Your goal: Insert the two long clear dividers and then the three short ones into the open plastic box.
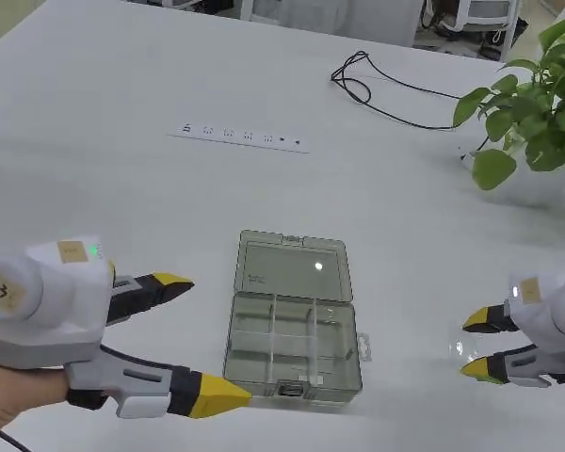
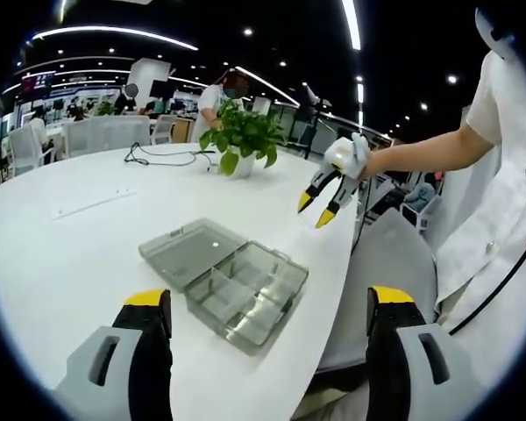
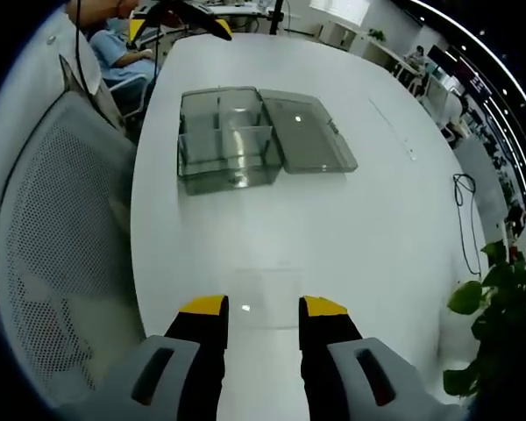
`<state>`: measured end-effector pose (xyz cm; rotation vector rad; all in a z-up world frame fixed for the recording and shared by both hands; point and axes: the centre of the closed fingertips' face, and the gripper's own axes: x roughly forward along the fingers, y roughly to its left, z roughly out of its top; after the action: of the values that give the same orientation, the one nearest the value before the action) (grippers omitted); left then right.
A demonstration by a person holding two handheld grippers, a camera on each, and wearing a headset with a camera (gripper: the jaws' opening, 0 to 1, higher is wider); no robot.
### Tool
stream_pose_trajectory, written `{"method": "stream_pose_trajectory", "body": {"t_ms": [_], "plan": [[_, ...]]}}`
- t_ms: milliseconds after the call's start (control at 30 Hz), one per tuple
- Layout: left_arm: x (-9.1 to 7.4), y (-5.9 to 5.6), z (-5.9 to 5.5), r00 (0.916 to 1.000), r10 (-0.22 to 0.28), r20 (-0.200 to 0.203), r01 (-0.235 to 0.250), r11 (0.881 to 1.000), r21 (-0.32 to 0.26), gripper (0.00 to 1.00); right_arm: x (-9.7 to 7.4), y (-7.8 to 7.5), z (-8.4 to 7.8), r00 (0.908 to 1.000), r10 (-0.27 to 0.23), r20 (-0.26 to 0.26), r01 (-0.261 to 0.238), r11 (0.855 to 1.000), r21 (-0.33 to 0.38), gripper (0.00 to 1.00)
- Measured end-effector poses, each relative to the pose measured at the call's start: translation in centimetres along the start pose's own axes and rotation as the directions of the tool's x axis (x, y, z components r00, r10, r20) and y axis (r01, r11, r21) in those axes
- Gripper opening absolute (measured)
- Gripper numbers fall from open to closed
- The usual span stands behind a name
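Note:
The clear plastic box (image 1: 292,353) lies open on the white table, its lid (image 1: 292,268) flat behind it. Clear dividers stand inside and split it into several compartments. My left gripper (image 1: 202,339) hovers just left of the box, jaws wide open and empty. My right gripper (image 1: 473,346) is open, low over the table well to the right of the box. A faint clear flat piece (image 3: 263,294) lies on the table just ahead of its fingertips. The right gripper view has the box (image 3: 223,145) further ahead, and the left gripper view has the box (image 2: 245,289) and the right gripper (image 2: 320,206) beyond it.
A white power strip (image 1: 245,137) and a looped black cable (image 1: 377,89) lie further back on the table. A potted plant (image 1: 532,113) stands at the back right. A mesh chair (image 3: 61,219) is at the table's near edge.

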<state>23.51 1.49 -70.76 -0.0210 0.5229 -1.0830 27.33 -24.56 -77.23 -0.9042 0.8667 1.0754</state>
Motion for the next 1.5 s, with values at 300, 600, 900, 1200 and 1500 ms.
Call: {"method": "stream_pose_trajectory", "body": {"t_ms": [300,600,900,1200,1500], "plan": [[0.8,-0.7,2.2,0.9995,-0.014,0.029,0.014,1.000,-0.008,0.94,-3.3,0.1,5.9,0.9942,-0.076,0.076,0.081,0.994,-0.068,0.32],[1.9,-1.5,4.6,0.9954,-0.030,0.091,0.041,0.993,-0.112,0.90,-5.3,1.0,10.9,0.9792,-0.130,0.156,0.144,0.986,-0.083,0.32],[3.0,-2.8,6.1,0.9897,-0.067,0.127,0.093,0.973,-0.210,0.81,-6.2,2.0,13.7,0.9669,-0.185,0.176,0.212,0.966,-0.145,0.32],[4.2,-4.4,7.0,0.9783,-0.115,0.172,0.167,0.930,-0.328,0.62,-6.1,3.9,15.6,0.9641,-0.186,0.189,0.222,0.956,-0.191,0.32],[5.3,-5.5,7.2,0.9689,-0.148,0.199,0.220,0.881,-0.420,0.48,-6.3,4.8,17.1,0.9594,-0.185,0.213,0.227,0.954,-0.195,0.32]]}}
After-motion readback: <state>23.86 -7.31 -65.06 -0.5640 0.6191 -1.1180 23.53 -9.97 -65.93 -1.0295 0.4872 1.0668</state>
